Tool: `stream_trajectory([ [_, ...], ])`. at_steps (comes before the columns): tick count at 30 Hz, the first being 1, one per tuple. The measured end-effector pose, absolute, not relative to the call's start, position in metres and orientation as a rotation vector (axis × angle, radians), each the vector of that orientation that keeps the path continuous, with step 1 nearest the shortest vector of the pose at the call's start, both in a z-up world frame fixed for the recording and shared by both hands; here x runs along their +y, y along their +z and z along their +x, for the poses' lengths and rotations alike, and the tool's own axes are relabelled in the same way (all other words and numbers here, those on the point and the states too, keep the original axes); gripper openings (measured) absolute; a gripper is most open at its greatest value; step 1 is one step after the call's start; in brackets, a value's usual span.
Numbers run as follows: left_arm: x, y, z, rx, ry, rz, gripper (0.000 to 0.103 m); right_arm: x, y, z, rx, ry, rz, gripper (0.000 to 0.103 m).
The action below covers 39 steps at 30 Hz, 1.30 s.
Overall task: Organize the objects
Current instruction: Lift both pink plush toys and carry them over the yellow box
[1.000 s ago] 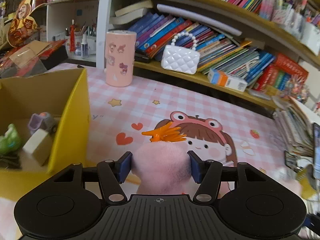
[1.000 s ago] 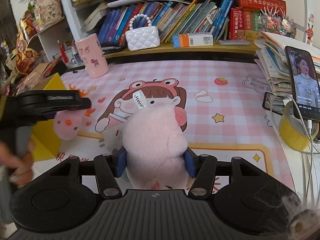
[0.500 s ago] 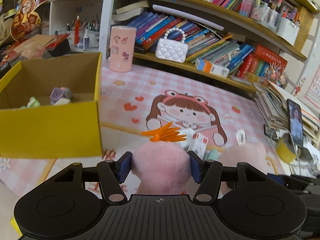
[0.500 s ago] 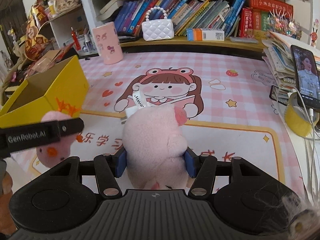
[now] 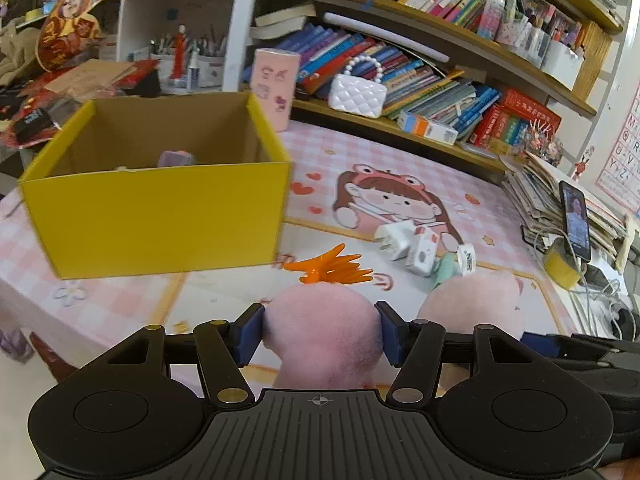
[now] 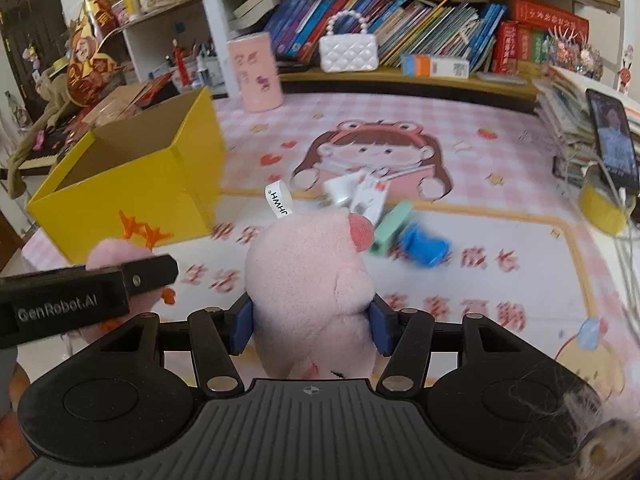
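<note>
My left gripper (image 5: 322, 334) is shut on a pink plush ball with an orange crest (image 5: 324, 324), held above the near edge of the mat. My right gripper (image 6: 310, 322) is shut on a pink plush pig (image 6: 308, 276) with a white tag. The pig also shows in the left wrist view (image 5: 474, 304), and the left gripper's plush in the right wrist view (image 6: 116, 256). An open yellow box (image 5: 160, 212) stands to the left on the pink mat, with small toys inside.
White chargers (image 5: 404, 240), a green item (image 6: 390, 228) and a blue item (image 6: 424, 246) lie on the mat. A pink cup (image 5: 276, 88) and white purse (image 5: 356, 94) stand by the bookshelf. A phone (image 6: 612, 140), book stack and yellow tape roll (image 6: 602, 202) are at right.
Both grippers have pulled back toward the near edge of the table with their plush toys held. The yellow box now looks farther away and more centred in the left wrist view.
</note>
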<state>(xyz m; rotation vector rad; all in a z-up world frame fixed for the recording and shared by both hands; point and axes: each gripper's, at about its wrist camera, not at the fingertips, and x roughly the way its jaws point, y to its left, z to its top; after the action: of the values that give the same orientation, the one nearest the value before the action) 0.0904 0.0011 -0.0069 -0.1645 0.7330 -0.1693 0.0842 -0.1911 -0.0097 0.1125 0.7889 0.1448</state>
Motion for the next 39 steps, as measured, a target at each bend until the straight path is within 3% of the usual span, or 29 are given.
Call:
stream_trajectory([
  [39, 0.162, 0.001, 0.006, 0.650, -0.002, -0.179, 0.058, -0.019, -0.002, 0.034, 0.759, 0.331, 0.044, 0.054],
])
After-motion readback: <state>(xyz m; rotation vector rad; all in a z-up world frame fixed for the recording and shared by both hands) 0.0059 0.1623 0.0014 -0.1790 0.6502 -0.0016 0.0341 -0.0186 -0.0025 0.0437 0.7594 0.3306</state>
